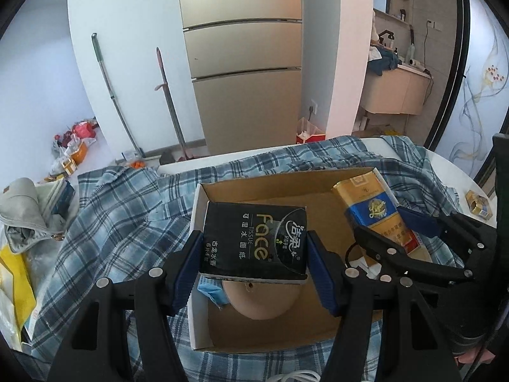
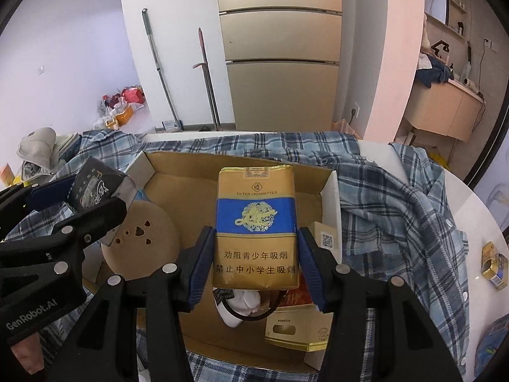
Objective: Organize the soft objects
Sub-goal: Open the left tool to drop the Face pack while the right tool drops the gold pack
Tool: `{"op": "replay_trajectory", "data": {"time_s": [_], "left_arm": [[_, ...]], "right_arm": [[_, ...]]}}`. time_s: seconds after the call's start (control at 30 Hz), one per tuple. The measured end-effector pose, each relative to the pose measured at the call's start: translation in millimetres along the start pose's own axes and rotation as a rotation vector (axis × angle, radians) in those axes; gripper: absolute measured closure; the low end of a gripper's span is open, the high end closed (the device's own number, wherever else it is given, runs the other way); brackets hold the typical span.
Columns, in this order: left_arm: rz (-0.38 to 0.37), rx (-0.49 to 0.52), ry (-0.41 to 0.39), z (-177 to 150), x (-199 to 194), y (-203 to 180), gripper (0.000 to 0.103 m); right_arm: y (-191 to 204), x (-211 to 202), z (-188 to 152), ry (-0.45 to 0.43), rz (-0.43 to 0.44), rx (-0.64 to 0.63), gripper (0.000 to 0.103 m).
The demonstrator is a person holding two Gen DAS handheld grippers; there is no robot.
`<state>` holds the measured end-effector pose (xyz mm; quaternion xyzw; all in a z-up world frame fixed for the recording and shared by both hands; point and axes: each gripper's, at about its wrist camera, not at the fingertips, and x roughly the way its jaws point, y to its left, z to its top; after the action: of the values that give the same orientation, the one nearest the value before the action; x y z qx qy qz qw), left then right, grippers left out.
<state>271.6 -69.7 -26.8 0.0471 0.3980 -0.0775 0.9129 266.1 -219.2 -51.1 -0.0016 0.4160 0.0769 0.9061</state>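
Gripping a black tissue pack [image 1: 254, 242] between its blue pads, my left tool [image 1: 254, 267] holds it over the open cardboard box [image 1: 286, 191]. My right tool [image 2: 254, 261] clamps a gold-and-blue cigarette pack [image 2: 256, 226] over the same box, just beside the left tool. Beneath both, a plaid shirt [image 1: 121, 210] covers the bench.

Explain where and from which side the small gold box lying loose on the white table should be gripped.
Grip the small gold box across its two long flat sides, coming from above: it lies flat on the white table, clear of the plaid shirt.
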Motion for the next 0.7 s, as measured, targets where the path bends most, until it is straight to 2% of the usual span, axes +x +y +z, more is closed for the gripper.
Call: {"op": "replay_trajectory", "data": {"time_s": [0.07,0.1,0.13,0.17,0.2,0.3,0.47,0.7], "left_arm": [[0.007,0.011,-0.006,-1,0,-1,0.035],[0.012,0.015,-0.012,0,-1,-1,0.034],[0.025,0.017,-0.027,-1,-3,-2,0.030],[0.031,0.011,-0.054,0,-6,0,0.018],[0.026,0.001,-0.079,0,-10,1,0.014],[0.007,-0.017,-0.115,2,-19,5,0.014],[0.013,-0.017,-0.138,4,-28,5,0.014],[0.040,-0.029,-0.224,7,-58,5,0.014]], "right_arm": [[0,1,1,-0.004,-0.004,-0.004,0.050],[0,1,1,-0.004,-0.007,-0.006,0.045],[0,2,1,-0.005,-0.014,-0.006,0.039],[-1,1,1,-0.014,-0.032,-0.001,0.037],[0,0,1,-0.026,-0.024,-0.003,0.033],[2,-2,2,-0.027,-0.019,-0.012,0.029],[3,-6,4,-0.049,-0.030,-0.017,0.028],[-1,-34,10,-0.135,-0.039,0.014,0.028]]}}
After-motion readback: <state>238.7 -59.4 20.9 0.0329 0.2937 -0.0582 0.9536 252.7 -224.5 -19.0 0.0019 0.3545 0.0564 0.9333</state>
